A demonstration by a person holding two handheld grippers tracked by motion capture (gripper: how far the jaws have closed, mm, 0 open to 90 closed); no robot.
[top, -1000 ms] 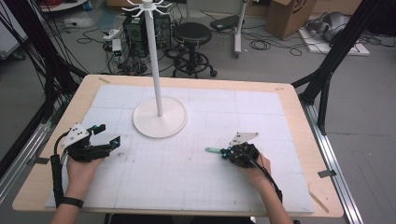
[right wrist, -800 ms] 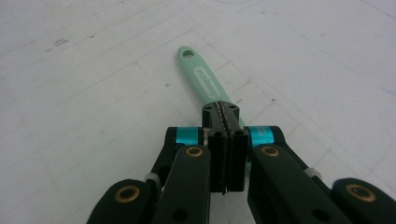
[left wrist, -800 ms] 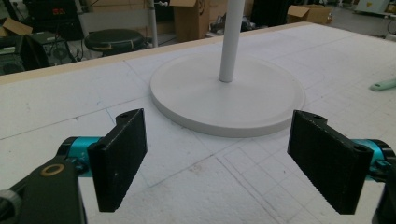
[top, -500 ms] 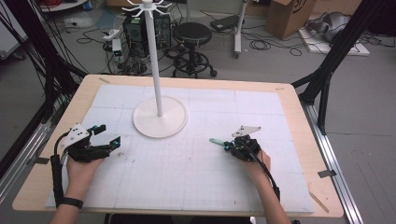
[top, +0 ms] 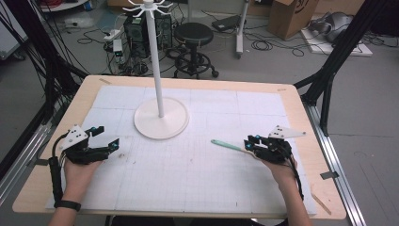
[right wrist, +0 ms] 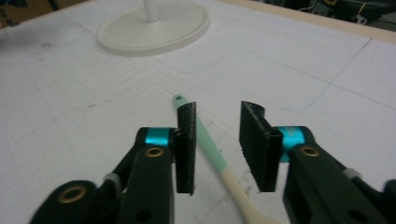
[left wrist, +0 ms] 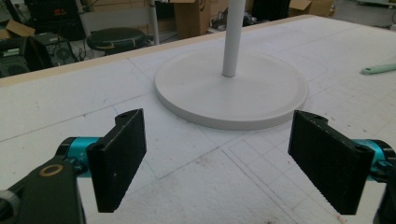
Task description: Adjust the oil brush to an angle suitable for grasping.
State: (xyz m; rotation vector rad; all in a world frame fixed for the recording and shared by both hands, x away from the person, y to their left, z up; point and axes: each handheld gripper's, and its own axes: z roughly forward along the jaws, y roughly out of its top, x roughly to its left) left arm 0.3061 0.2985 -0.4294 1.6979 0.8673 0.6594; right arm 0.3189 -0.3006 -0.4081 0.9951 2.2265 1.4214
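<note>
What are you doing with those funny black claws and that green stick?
A person holds a claw tool in each hand at a table. The right gripper has just been opening its jaws; a mint-green utensil lies on the white mat between them, not squeezed. The left gripper waits with its jaws wide apart and nothing between them, facing a white stand with a tall pole.

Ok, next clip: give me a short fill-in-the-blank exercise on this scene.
1. The mint-handled utensil lies on the mat between the jaws of the ____ tool.
2. The left tool stands open and holds ____.
3. The white stand has a ____ base.

Missing words: right; nothing; round
</note>
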